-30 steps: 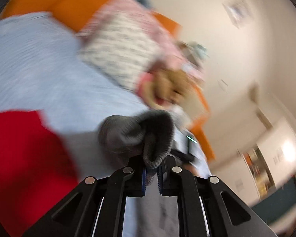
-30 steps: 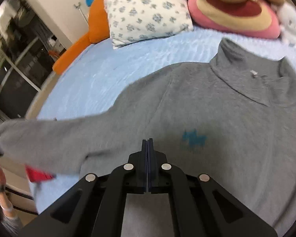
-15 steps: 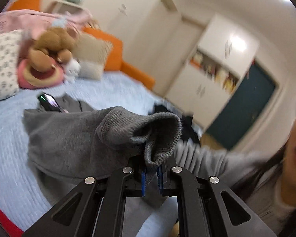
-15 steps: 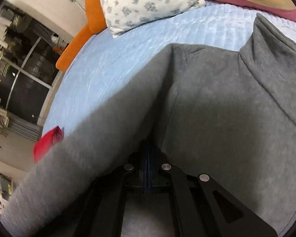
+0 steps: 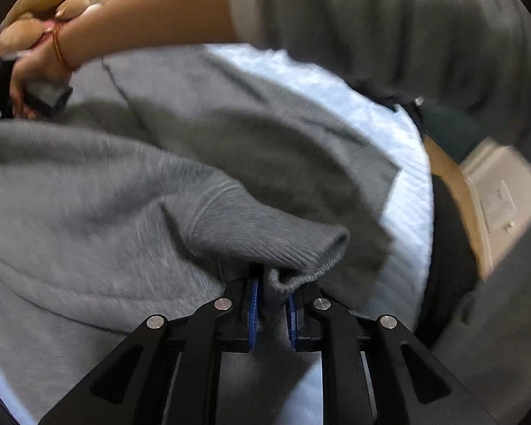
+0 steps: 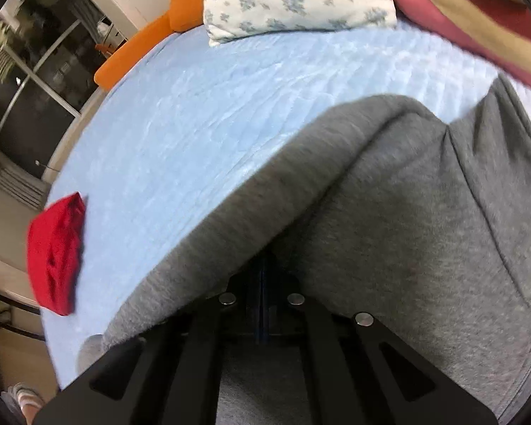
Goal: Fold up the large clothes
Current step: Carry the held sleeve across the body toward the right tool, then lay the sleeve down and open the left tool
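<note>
left tool (image 5: pixel 270 313): clamped on the ribbed cuff (image 5: pixel 301 248) of the grey sweater (image 5: pixel 88 212), which lies on the blue bed (image 6: pixel 194 113)
cuff risk: only the edge is pinched, so a tug could pop it out
right tool (image 6: pixel 262 304): blades look closed, buried under a sleeve fold, so can't tell if it's holding cloth
fold risk: sleeve could land bunched, not flat

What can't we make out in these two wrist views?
- Right gripper, right wrist view: the sweater drapes over the fingertips, so a pinch can't be confirmed.
- Sweater outline, both views: cut off by the frame edges; the fold state is unclear.
- Left gripper holds the cuff; how deep is hidden by the knit.
- Plush toy, left wrist view: blurred and partly behind the forearm.
- Red cloth, right wrist view: blurred; type unknown.
</note>
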A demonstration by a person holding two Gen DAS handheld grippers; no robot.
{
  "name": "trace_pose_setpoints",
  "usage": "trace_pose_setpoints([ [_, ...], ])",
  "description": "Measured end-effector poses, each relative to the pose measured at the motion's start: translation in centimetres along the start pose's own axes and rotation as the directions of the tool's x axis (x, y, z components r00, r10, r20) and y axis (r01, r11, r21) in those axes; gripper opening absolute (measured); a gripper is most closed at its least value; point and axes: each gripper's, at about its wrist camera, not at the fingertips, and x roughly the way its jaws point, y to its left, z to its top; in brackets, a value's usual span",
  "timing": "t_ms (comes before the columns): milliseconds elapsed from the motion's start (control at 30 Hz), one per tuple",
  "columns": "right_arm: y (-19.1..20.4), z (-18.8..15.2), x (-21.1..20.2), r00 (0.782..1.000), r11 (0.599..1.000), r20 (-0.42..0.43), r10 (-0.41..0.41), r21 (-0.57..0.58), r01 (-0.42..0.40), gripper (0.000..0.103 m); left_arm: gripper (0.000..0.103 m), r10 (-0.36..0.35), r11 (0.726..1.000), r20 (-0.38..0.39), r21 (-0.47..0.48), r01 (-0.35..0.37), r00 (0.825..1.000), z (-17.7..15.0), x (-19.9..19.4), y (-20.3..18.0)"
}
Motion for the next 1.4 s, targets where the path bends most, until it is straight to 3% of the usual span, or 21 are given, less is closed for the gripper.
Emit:
trace_pose_setpoints([
  [133,-1.2,-0.7,-1.5,0.998,0.997,0.05,0.047,0.056,-0.05,0.0,0.018,-0.044,0.994,0.116,-0.095,0.055,0.992,-1.2,-0.1,1.1],
  [233,-2.8,-0.9,-5.2,0.989,0.992,0.147,-0.011,0.125,-0.008,0.006,0.02,-0.051,0.984,0.186,-0.156,0.081,0.981,-2.5,-0.2,1.7],
  [300,-3.0,-0.8,-7.4,0.978,0.99,0.182,-0.1,0.119,0.08,0.024,0.023,-0.019,0.984,0.222,-0.167,0.057,0.975,-2.8,-0.1,1.1],
  [367,-2.6,-0.8,-9.8,0.965,0.986,0.213,-0.151,0.096,0.133,0.059,0.033,0.018,0.985,0.241,-0.169,0.024,0.97,-2.7,-0.2,0.3],
  [400,-2.3,-0.6,-10.1,0.967,0.988,0.213,-0.141,0.088,0.125,0.061,0.04,0.029,0.984,0.268,-0.175,0.018,0.963,-2.6,-0.7,-0.4],
  [433,-1.6,-0.4,-10.6,0.969,0.992,0.214,-0.12,0.072,0.107,0.061,0.06,0.03,0.982,0.296,-0.187,0.027,0.955,-2.6,-1.1,-0.8],
  [467,-1.1,-0.3,-10.8,0.969,0.992,0.215,-0.118,0.058,0.108,0.061,0.086,0.04,0.979,0.342,-0.199,0.03,0.939,-2.7,-2.0,-1.3],
  [500,-0.3,-0.2,-10.7,0.971,0.992,0.207,-0.123,0.033,0.119,0.061,0.094,0.069,0.979,0.385,-0.202,0.011,0.92,-2.9,-3.2,-1.7],
  [600,2.2,0.2,-9.1,0.975,0.987,0.172,-0.139,-0.055,0.15,0.056,0.096,0.164,0.977,0.491,-0.199,-0.073,0.856,-3.2,-6.8,-2.4],
  [667,3.4,-0.4,-7.6,0.988,0.992,0.129,-0.086,-0.083,0.098,0.036,0.1,0.263,0.954,0.519,-0.265,-0.139,0.814,-3.2,-9.3,-0.9],
  [733,3.9,-1.5,-6.9,0.992,0.993,0.098,-0.085,-0.079,0.092,0.03,0.1,0.355,0.917,0.493,-0.348,-0.194,0.795,-3.0,-10.7,1.7],
  [800,4.6,-3.1,-6.3,0.995,0.995,0.086,-0.058,-0.078,0.065,0.028,0.1,0.421,0.856,0.407,-0.475,-0.206,0.811,-2.7,-11.1,6.5],
  [900,5.4,-5.5,-6.4,0.994,0.996,0.101,-0.046,-0.076,0.054,0.03,0.1,0.38,0.741,0.307,-0.666,-0.088,0.873,-3.3,-10.7,15.0],
  [1000,5.9,-7.9,-7.0,0.971,0.974,0.156,-0.179,-0.113,0.198,0.037,0.1,0.314,0.659,0.369,-0.748,0.078,0.875,-4.6,-11.0,20.7],
  [1133,4.3,-9.5,-8.4,0.927,0.952,0.249,-0.281,-0.048,0.301,0.049,0.1,0.302,0.662,0.412,-0.74,0.122,0.859,-2.8,-11.5,23.6],
  [1167,3.9,-9.6,-8.5,0.922,0.951,0.258,-0.29,-0.029,0.307,0.06,0.1,0.283,0.661,0.431,-0.735,0.152,0.857,-2.3,-11.5,24.3],
  [1233,2.4,-9.6,-8.2,0.933,0.96,0.232,-0.275,0.02,0.278,0.064,0.1,0.277,0.643,0.444,-0.745,0.179,0.852,-0.9,-10.9,25.6],
  [1300,0.9,-9.5,-7.9,0.96,0.982,0.208,-0.187,0.077,0.174,0.059,0.097,0.296,0.646,0.443,-0.746,0.164,0.846,0.4,-10.6,26.6],
  [1333,0.5,-9.4,-7.7,0.966,0.985,0.203,-0.161,0.097,0.144,0.042,0.09,0.286,0.651,0.452,-0.739,0.174,0.845,1.0,-10.2,27.0],
  [1367,0.3,-9.3,-7.6,0.969,0.986,0.198,-0.144,0.107,0.125,0.029,0.072,0.283,0.647,0.45,-0.742,0.178,0.847,1.1,-9.9,27.3],
  [1400,0.1,-9.1,-7.4,0.972,0.988,0.197,-0.131,0.105,0.112,0.025,0.061,0.283,0.639,0.438,-0.749,0.173,0.853,1.4,-9.4,27.9],
])
